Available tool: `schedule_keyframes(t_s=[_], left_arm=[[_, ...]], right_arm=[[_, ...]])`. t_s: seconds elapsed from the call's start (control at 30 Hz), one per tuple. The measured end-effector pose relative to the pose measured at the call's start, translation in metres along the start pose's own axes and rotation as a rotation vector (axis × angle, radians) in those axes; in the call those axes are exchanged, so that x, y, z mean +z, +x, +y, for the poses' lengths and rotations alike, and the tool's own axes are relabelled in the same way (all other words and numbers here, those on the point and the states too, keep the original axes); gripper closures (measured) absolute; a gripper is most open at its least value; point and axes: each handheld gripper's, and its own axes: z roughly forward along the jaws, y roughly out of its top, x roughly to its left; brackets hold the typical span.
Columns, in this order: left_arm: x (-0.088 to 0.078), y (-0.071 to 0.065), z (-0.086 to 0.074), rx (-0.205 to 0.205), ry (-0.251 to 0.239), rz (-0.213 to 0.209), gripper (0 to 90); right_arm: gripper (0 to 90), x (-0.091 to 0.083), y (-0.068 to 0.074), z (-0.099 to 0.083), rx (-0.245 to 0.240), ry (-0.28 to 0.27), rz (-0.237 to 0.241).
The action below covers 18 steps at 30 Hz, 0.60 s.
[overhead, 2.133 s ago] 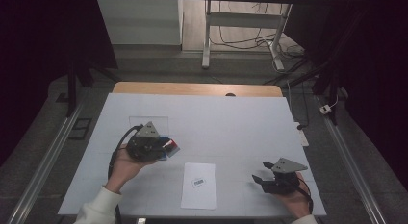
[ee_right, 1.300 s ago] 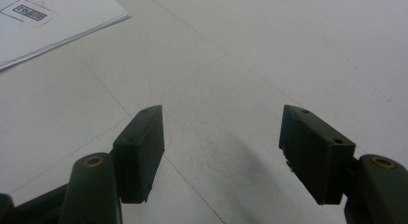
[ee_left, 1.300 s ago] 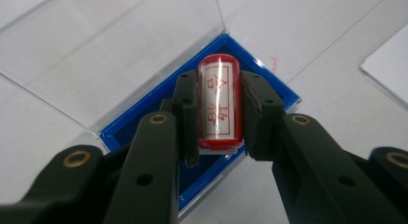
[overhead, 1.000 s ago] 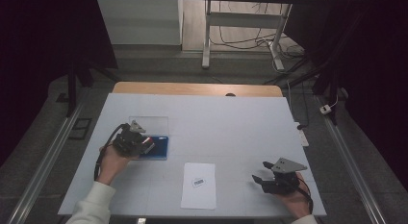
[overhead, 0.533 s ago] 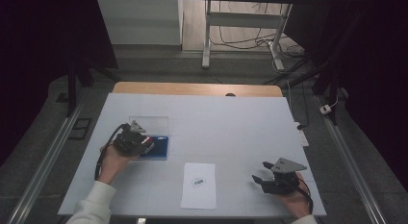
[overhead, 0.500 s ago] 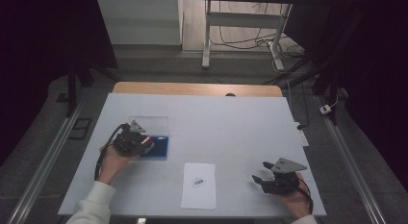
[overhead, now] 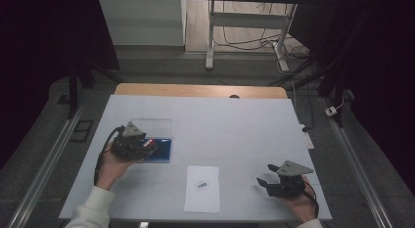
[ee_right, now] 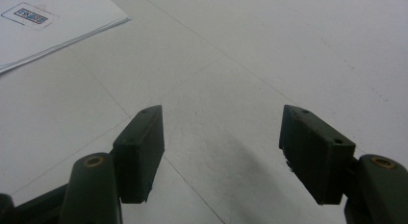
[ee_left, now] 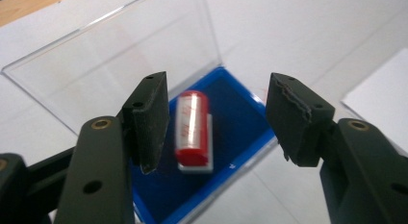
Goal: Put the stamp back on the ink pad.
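In the left gripper view the left gripper has its jaws spread wide, and a small red cylinder lies in the gap between them, nearer the left jaw and touching neither pad. The cylinder rests on its side on a small white block, inside the blue tray of a shallow case. Pale marks run along the cylinder's red wrap, too blurred to read. Beyond it the clear lid of the case stands open, hinged at the tray's far edge and leaning away. In the high view this gripper sits over the case at the table's left side, held by a hand in a white sleeve. Nearer the person's edge, about mid-table, lies a white sheet bearing a small printed label with dark blue bars, its writing too small to make out; the same sheet shows at the top left of the right gripper view. The right gripper also has its jaws wide apart, with bare white tabletop between them. In the high view it rests low at the table's front right, well apart from the sheet and the case.
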Motion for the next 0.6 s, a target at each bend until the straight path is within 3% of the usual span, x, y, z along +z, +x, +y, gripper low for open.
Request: schedule_keyframes(t_s=[0.23,0.47,0.6], left_arm=[[-0.018,-0.014,-0.015,-0.021,-0.061,-0.043,40.2],[-0.025,-0.027,-0.035,-0.045,-0.077,-0.099,38.8],[-0.029,-0.035,-0.044,-0.040,-0.077,-0.111,37.7]], right_arm=[[32.0,-0.002,-0.001,0.000,0.013,-0.024,0.003],[32.0,-0.003,0.000,0.001,0.008,-0.026,0.006],[32.0,-0.004,0.000,0.001,0.010,-0.029,0.007]])
